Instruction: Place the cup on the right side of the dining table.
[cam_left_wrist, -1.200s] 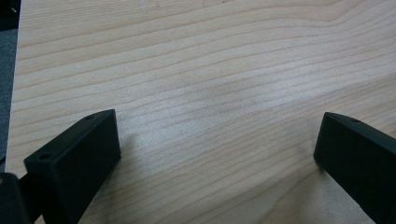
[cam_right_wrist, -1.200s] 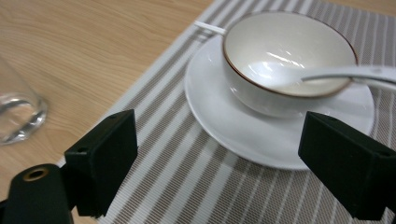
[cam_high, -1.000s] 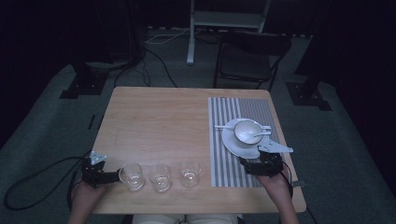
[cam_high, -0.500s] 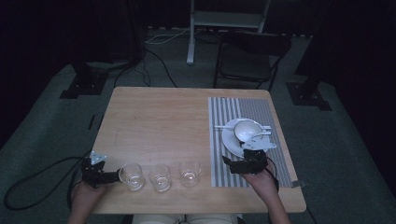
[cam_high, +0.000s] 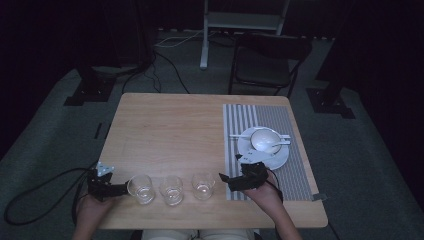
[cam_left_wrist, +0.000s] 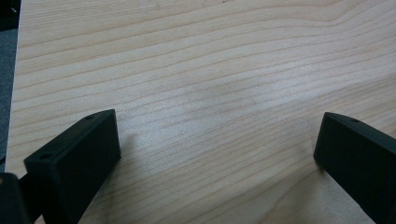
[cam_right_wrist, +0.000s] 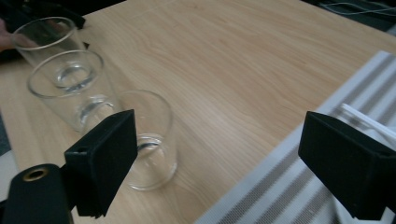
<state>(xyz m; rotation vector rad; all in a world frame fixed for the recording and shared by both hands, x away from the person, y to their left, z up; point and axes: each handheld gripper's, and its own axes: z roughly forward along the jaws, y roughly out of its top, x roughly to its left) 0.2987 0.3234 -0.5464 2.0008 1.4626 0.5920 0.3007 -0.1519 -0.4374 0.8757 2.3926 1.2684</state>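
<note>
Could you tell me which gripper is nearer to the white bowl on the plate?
Right. The right gripper sits at the striped mat's near-left edge, just below the bowl; the left gripper is across the table, beside the leftmost glass.

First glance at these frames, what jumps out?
Three clear glasses stand in a row along the near edge of the wooden table, with the left gripper beside the leftmost and the right gripper pointing at the rightmost, both open. On the striped placemat at the right sits a white plate carrying a bowl.
</note>
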